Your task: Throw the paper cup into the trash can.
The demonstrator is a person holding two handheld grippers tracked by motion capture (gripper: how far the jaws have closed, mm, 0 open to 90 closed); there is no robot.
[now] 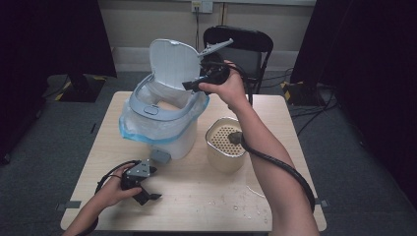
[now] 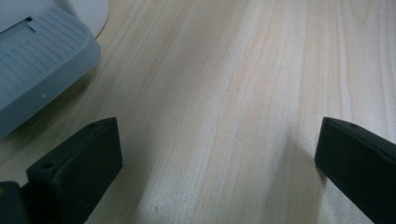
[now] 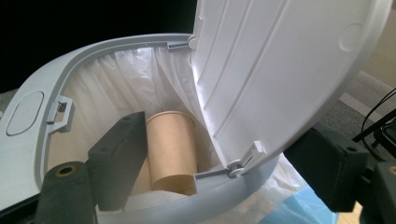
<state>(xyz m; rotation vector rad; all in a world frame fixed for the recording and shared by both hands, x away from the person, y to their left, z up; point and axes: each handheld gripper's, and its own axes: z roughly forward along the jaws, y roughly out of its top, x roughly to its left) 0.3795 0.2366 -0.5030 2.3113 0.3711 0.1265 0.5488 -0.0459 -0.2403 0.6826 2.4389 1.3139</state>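
A white pedal bin (image 1: 183,137) with a grey rim (image 1: 162,114) and a clear bag liner stands at the table's back left, its lid (image 1: 172,61) raised. Inside it lies a brown paper cup (image 3: 172,144). My right gripper (image 1: 193,84) hovers over the bin's right rim, open and empty; its jaws straddle the raised lid (image 3: 280,70) in the right gripper view, the right gripper (image 3: 222,163) pointing into the bin. My left gripper (image 1: 147,195) rests low over the table's front left, open, with bare wood between its jaws in the left gripper view (image 2: 215,158).
A beige container (image 1: 225,145) with a perforated insert stands right of the bin. The bin's grey pedal (image 1: 160,156) (image 2: 37,70) juts toward my left gripper. Water drops (image 1: 241,206) speckle the table's front right. A black chair (image 1: 241,44) stands behind the table (image 1: 196,196).
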